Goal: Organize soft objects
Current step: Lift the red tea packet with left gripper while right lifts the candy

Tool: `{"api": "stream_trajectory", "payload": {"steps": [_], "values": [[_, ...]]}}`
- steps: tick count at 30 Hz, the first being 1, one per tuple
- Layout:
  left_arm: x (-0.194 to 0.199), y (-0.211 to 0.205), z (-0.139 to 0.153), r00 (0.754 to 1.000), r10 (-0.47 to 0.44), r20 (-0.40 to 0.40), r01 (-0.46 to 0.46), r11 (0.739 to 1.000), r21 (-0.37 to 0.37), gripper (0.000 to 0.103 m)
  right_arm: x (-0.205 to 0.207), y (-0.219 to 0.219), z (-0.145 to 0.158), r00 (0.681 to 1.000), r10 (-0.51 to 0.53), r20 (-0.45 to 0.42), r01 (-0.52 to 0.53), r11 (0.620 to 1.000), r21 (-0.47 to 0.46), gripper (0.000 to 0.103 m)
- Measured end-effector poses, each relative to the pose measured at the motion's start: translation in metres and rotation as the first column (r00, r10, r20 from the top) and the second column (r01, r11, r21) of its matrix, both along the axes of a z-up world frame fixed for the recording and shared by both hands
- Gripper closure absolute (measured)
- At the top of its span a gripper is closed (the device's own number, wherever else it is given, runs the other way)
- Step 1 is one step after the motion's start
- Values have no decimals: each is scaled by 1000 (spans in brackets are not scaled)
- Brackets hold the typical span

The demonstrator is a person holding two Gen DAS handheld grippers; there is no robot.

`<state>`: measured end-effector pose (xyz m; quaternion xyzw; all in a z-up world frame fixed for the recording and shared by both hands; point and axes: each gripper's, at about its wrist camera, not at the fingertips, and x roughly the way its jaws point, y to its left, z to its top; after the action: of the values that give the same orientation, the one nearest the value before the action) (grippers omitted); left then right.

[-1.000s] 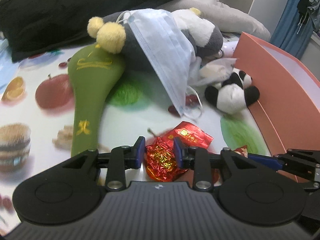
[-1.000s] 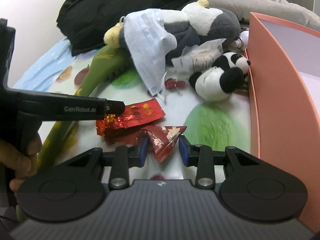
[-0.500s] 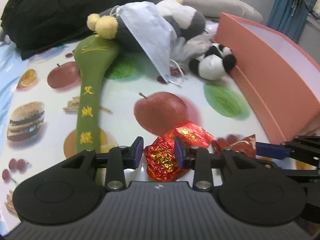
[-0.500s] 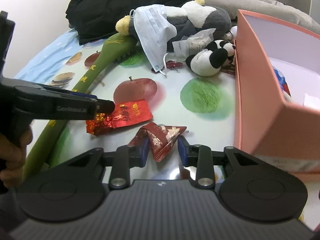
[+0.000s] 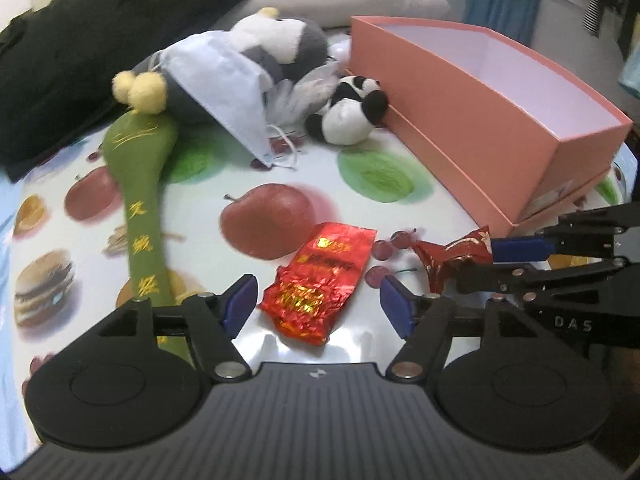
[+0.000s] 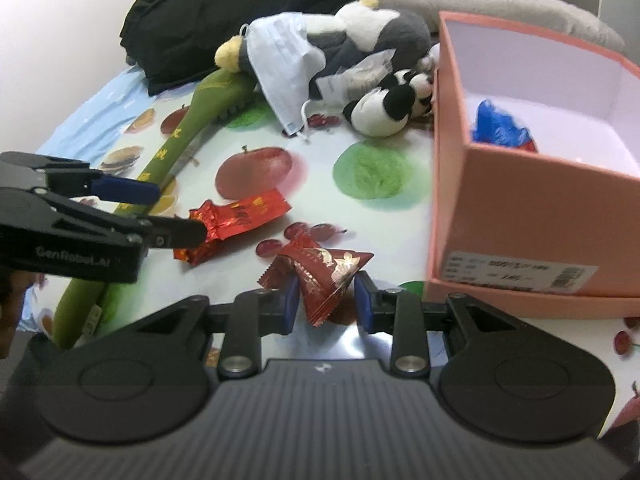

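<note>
The left gripper (image 5: 314,306) has just been opening, and its blue pads stand wide apart. The bright red foil packet (image 5: 320,280) lies between them on the fruit-print cloth (image 5: 280,168), and the pads do not touch it. The right gripper (image 6: 325,299) is clamped on a dark red wrapped snack (image 6: 320,274). To the right sits the pink box (image 6: 520,216) with something blue (image 6: 500,128) inside. Farther back, the long green plush (image 5: 140,192) lies on the cloth. Behind it a little panda toy (image 5: 348,112) touches the box. A blue face mask (image 5: 228,84) is draped over the big grey and white plush (image 5: 280,40). Black clothes (image 5: 80,52) are piled at the back.
</note>
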<state>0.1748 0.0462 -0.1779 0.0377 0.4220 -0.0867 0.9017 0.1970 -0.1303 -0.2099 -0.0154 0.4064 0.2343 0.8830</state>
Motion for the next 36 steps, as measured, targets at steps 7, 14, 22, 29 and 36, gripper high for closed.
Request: {"api": "stream_trajectory", "payload": {"steps": [7, 14, 22, 29, 36], "values": [[11, -6, -13, 998, -49, 25, 49, 999, 13, 30, -3, -5, -5, 999, -38, -33, 39, 999, 24, 70], [17, -4, -32, 999, -36, -4, 37, 998, 55, 31, 2, -2, -6, 999, -34, -33, 34, 999, 23, 70], [12, 1, -35, 1000, 7, 11, -7, 1000, 5, 39, 3, -3, -7, 999, -36, -38, 37, 999, 25, 70], [5, 1, -34, 994, 112, 9, -112, 993, -25, 39, 5, -5, -7, 999, -37, -36, 38, 999, 25, 70], [-5, 1, -23, 968, 252, 7, -251, 966, -66, 39, 8, -8, -3, 998, -48, -38, 49, 998, 27, 70]]}}
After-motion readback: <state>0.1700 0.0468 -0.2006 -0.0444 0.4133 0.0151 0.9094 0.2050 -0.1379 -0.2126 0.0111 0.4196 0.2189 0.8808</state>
